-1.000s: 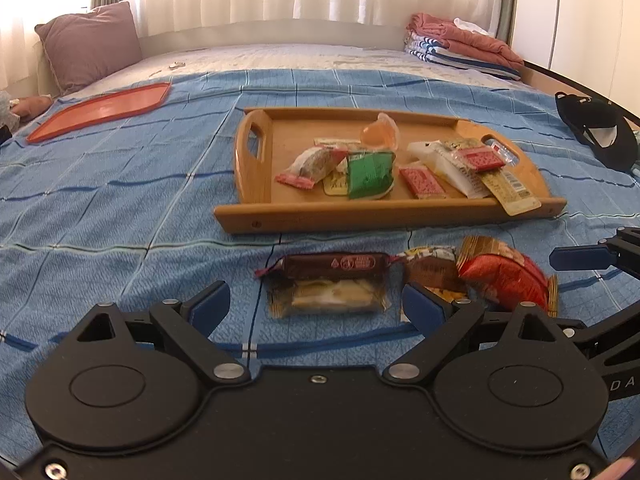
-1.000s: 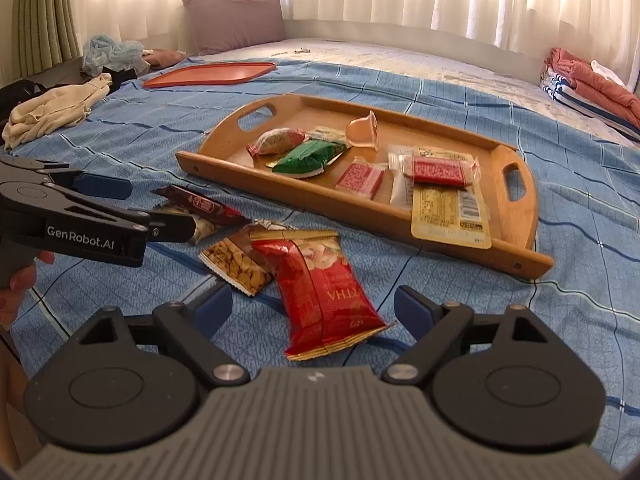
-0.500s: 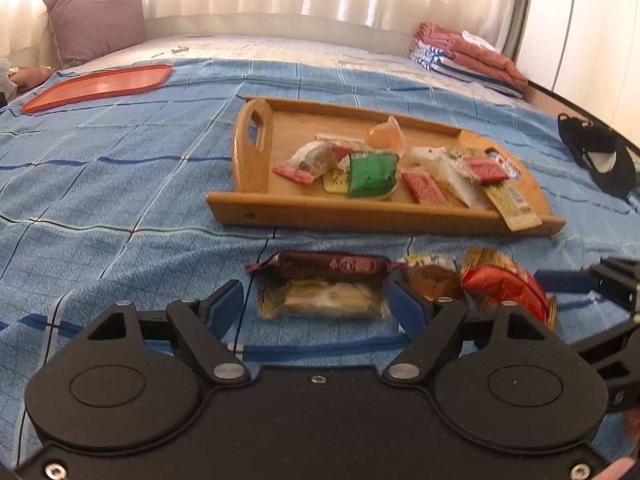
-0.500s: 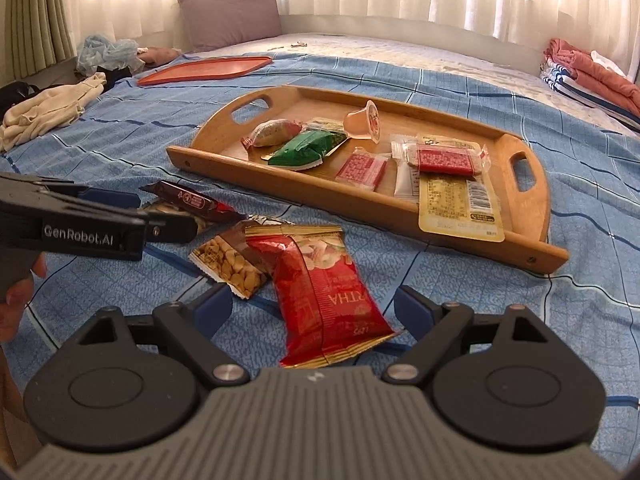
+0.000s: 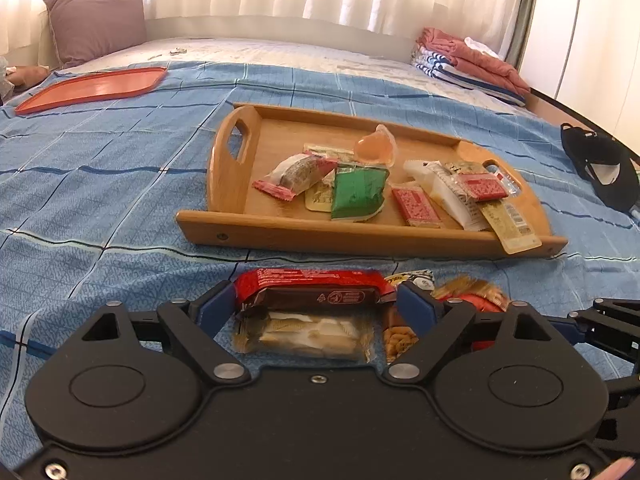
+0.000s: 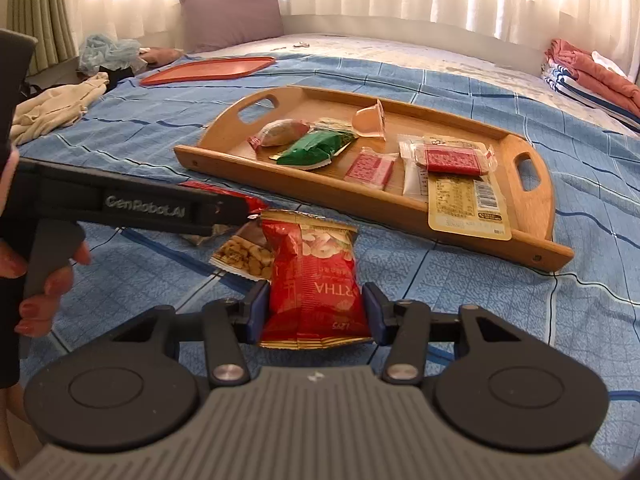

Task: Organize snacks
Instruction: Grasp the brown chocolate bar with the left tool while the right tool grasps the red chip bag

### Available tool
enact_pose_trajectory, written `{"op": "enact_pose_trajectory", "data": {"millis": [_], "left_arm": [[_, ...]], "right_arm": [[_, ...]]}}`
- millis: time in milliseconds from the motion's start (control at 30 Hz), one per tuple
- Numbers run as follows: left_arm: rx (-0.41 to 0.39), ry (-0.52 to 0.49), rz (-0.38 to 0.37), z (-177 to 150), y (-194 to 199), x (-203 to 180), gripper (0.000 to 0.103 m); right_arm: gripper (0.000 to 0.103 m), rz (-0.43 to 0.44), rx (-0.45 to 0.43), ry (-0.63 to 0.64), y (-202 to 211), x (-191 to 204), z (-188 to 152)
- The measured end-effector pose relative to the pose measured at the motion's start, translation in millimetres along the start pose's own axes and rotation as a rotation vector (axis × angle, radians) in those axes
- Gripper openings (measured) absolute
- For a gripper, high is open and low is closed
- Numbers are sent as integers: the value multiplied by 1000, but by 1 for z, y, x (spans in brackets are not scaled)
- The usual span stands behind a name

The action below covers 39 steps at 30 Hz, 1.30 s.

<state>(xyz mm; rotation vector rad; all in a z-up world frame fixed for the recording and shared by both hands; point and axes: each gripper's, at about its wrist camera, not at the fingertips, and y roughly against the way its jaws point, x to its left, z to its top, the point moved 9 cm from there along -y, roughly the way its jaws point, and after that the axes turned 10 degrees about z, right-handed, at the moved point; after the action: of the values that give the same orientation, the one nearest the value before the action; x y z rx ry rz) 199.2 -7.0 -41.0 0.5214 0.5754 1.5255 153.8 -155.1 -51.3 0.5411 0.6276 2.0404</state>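
Note:
A wooden tray (image 5: 400, 242) with several snack packets lies on the blue bedspread; it also shows in the right wrist view (image 6: 536, 208). My left gripper (image 5: 316, 300) is shut on a dark red-brown bar packet (image 5: 312, 290), above a clear biscuit packet (image 5: 304, 334). My right gripper (image 6: 314, 312) is shut on the red snack bag (image 6: 314, 276). A peanut packet (image 6: 242, 256) lies to its left. The left gripper's side (image 6: 136, 208) crosses the right wrist view.
An orange tray (image 5: 92, 88) lies at the far left of the bed. A purple pillow (image 5: 96, 20) sits at the head. Folded towels (image 5: 472, 64) are at the far right, a black cap (image 5: 600, 168) at the right edge. Clothes (image 6: 56, 108) lie beside the bed.
Both grippers moved forward and down and closed: the left onto the dark bar packet, the right onto the red snack bag.

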Motion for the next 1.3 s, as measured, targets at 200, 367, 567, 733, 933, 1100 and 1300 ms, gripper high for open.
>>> {"op": "enact_pose_trajectory", "data": {"millis": [200,367,567,733,933,1100,1300], "left_arm": [[5,6,5,5,-7,-4,92],[15,29,24,5,-17,-5,89],[2,22,28,2,-16,-2,73],[-8,-15,27,0,-10,-5,68],[-20,-74,20,-9,5,-2,67],[-18,-119,2,-22,26,5,67],[-17,-132,-18,-35,51,8,67]], "right_arm": [[53,-26,-31,5,18,-3,1],[52,-72,-42,-6,29,-14,-2],[52,-80,-33,-67,37,-26,-14],[52,-85,-27,-89,38,-29,-21],[52,-87,-29,-101,37,-29,-22],[65,-76,-32,-128,35,-32,-22],[77,-60,-31,-128,30,-29,-22]]}}
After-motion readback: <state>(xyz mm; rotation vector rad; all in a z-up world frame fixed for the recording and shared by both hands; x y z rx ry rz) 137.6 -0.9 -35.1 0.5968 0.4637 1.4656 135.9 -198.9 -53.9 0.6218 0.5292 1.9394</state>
